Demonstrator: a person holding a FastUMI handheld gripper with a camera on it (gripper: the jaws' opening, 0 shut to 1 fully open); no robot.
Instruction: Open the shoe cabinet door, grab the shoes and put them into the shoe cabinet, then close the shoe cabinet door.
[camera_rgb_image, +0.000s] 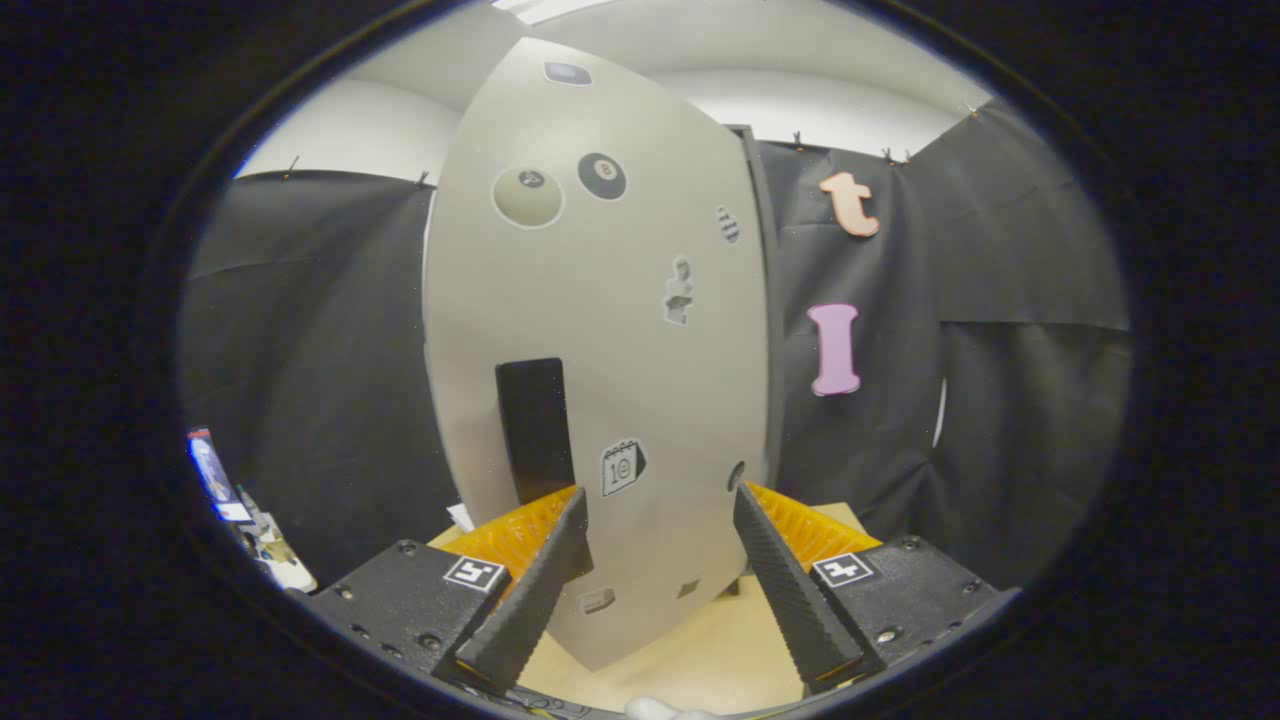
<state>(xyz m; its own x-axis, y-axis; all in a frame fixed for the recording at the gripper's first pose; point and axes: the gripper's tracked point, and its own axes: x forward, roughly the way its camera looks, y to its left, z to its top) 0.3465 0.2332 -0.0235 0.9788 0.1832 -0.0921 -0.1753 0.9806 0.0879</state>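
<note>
Standing just ahead of the gripper, the shoe cabinet door; fingers spread apart, holding nothing.

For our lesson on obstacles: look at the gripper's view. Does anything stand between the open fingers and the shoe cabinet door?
Nothing visible does. The gripper is open, its fingers apart, and the grey shoe cabinet door stands just ahead of them, its black handle just beyond one finger. Only bare wooden floor lies between.
</note>
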